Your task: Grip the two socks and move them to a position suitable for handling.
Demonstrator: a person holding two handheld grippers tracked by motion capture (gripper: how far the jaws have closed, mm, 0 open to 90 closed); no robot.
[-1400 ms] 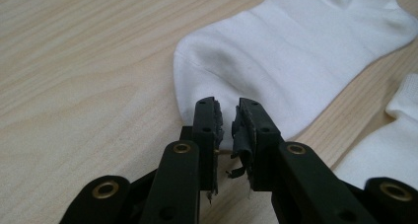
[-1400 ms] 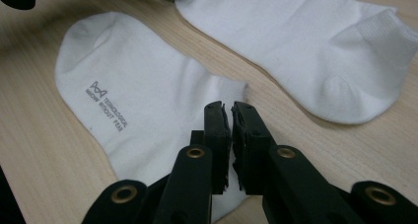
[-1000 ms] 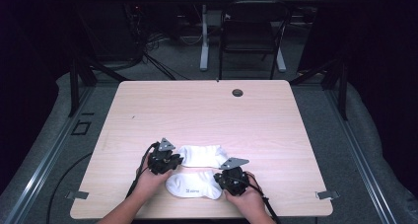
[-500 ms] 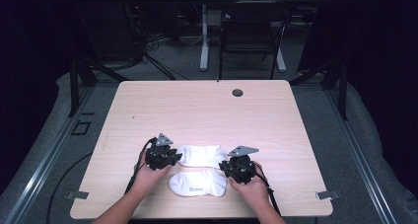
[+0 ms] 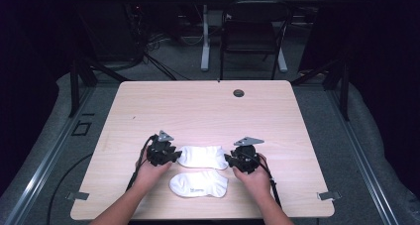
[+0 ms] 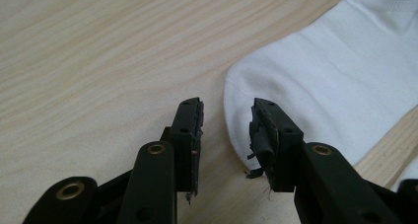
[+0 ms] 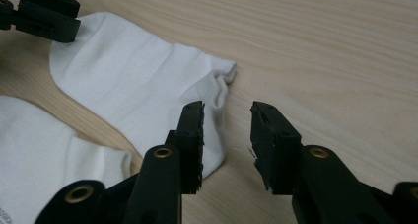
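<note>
Two white socks on a table point(image 5: 208, 106), laid flat and parallel near the person's edge. Far sock point(image 5: 203, 156): stretched between the grippers, toe toward the left one, cuff toward the right one, placed so both ends lie in easy reach. Near sock point(image 5: 198, 184): at 6 o'clock from the far sock, just beside it, touched by neither tool. Left gripper point(image 5: 168, 155): at 9 o'clock of the far sock; jaws about half open and have just been opening, the toe edge lying under the gap, nothing pinched. Right gripper point(image 5: 232, 159): at 3 o'clock of the far sock; jaws likewise half open, just been opening, bare wood between them, cuff just beside one jaw. Judgement: sock released after being straightened.
</note>
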